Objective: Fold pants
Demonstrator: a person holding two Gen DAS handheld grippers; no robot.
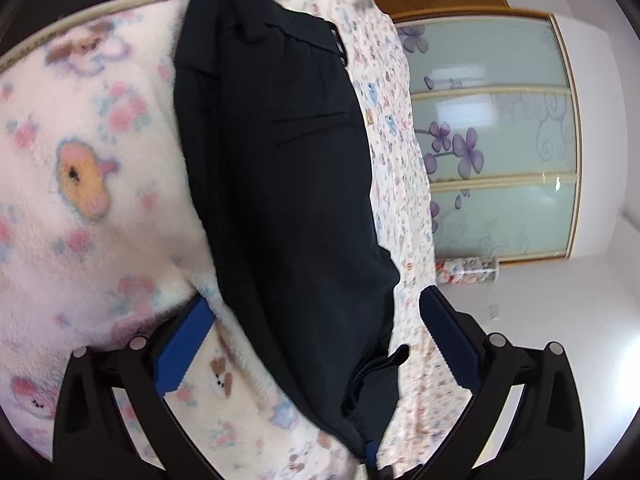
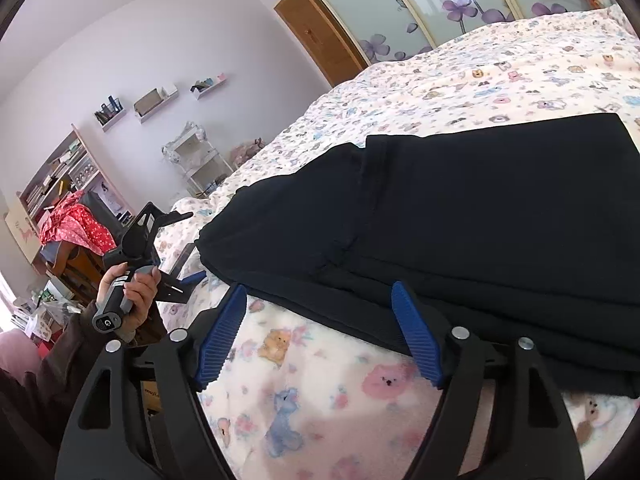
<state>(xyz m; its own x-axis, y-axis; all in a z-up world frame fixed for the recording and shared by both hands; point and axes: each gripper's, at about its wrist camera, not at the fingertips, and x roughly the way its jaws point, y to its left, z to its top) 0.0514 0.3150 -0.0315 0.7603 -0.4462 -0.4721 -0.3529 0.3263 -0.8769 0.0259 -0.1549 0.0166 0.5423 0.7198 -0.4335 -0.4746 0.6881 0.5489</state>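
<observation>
While the folded pants [image 2: 460, 216] lie just beyond them, both grippers' fingers [image 2: 416, 336] stand released, grasping nothing

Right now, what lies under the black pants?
The black pants rest on a fluffy animal-print blanket and the patterned bedsheet. Whatever lies beneath their middle is covered.

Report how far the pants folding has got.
Done: the pants lie on the bed folded over themselves, with stacked layers showing along the near edge. In hand: nothing. The right tool is open with its blue pads just off that edge, and the left tool is open too, straddling the fabric without pinching it. Left: perhaps one more fold; I cannot tell whether this shape is final.
</observation>
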